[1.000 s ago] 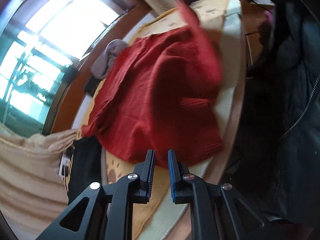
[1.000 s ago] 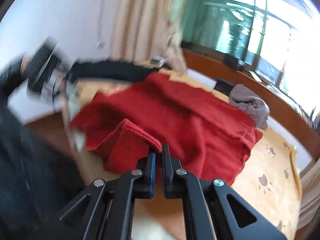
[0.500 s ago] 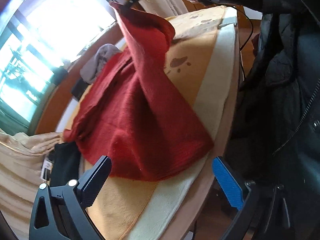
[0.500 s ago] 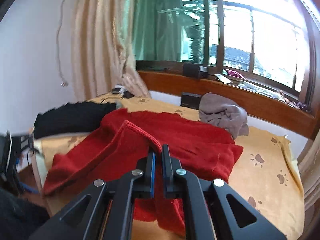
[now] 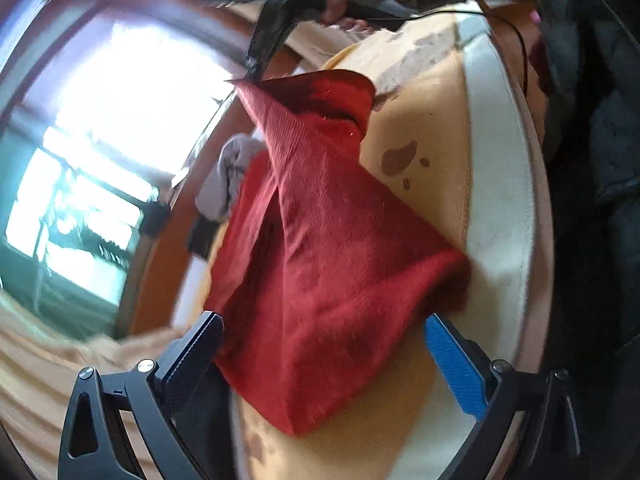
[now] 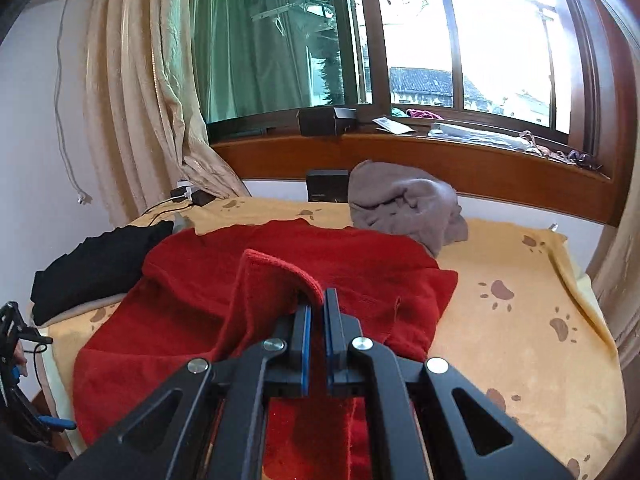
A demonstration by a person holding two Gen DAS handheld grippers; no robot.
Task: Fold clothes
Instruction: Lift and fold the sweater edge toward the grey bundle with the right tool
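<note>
red sweater (image 6: 280,304) lies spread on the bed (image 6: 532,312), one edge lifted into a tent. thick ribbed knit: soft, floppy, some weight, not slippery, nothing fragile; it sags and drags wherever it's unsupported, so i'd take it at hems or corners, both layers in the pinch, and keep the span taut. right hand-held gripper (image 6: 315,312) is pressed together on the raised red edge, cloth bunched over its tips. left hand-held gripper (image 5: 320,344) is spread wide with nothing between the pads, the near corner of the sweater (image 5: 320,280) just ahead of it; that corner looks like the next hold. grey garment (image 6: 404,204) sits by the window wall, black garment (image 6: 92,264) at the left edge of the bed.
</note>
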